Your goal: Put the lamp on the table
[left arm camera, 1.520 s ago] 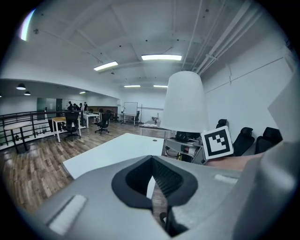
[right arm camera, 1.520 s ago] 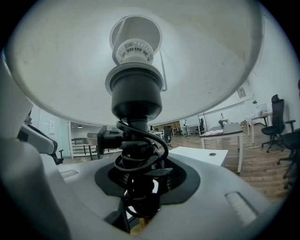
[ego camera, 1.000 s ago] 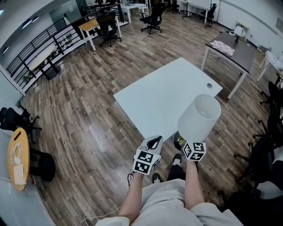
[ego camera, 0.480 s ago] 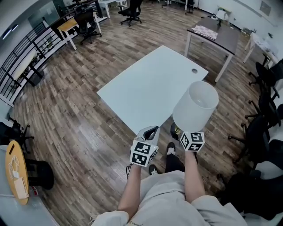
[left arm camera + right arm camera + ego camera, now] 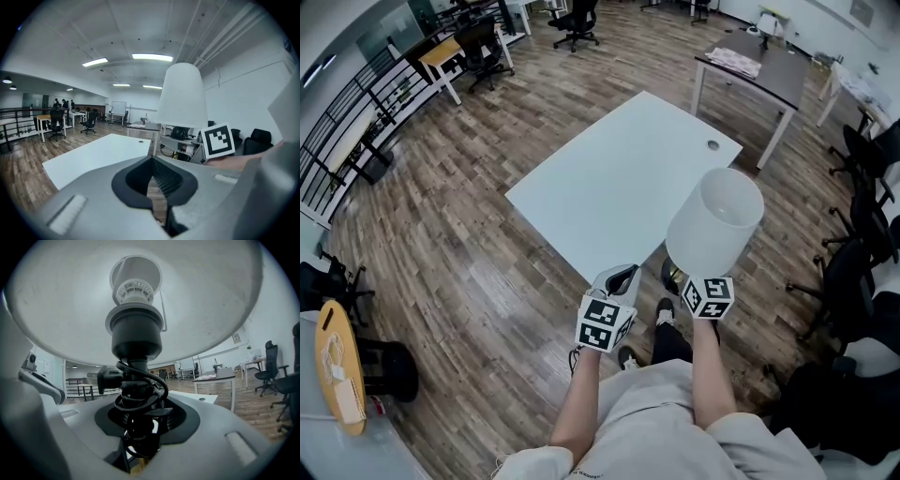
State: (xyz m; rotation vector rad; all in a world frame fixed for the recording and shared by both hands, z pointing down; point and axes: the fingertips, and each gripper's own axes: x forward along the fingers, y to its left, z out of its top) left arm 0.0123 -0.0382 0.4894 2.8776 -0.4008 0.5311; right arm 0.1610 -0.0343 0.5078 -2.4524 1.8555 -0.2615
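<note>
The right gripper [image 5: 140, 430] is seen clamped on the dark stem of the lamp [image 5: 136, 333], with a black cord [image 5: 140, 392] wound in loops around that stem just above the jaws and its plug [image 5: 107, 376] sticking out to one side. The lamp is held upright, and its white shade [image 5: 715, 230] is spread wide above the gripper, open at the top. The left gripper [image 5: 152, 187] is held just beside the right one; its 2 jaws are drawn together to a thin slit and nothing is caught between them. Both grippers are carried in front of the person's body, each with its marker cube turned upward. The lamp is kept in the air over the wooden floor [image 5: 469, 272], near the closest edge of the white table [image 5: 619, 183] but not over it and not touching it. A small round hole is seen near the table's far corner. Farther off, a dark desk [image 5: 773, 80] with papers on it is placed beyond the table, and black office chairs [image 5: 862, 216] are ranged along the right side of the room.
</note>
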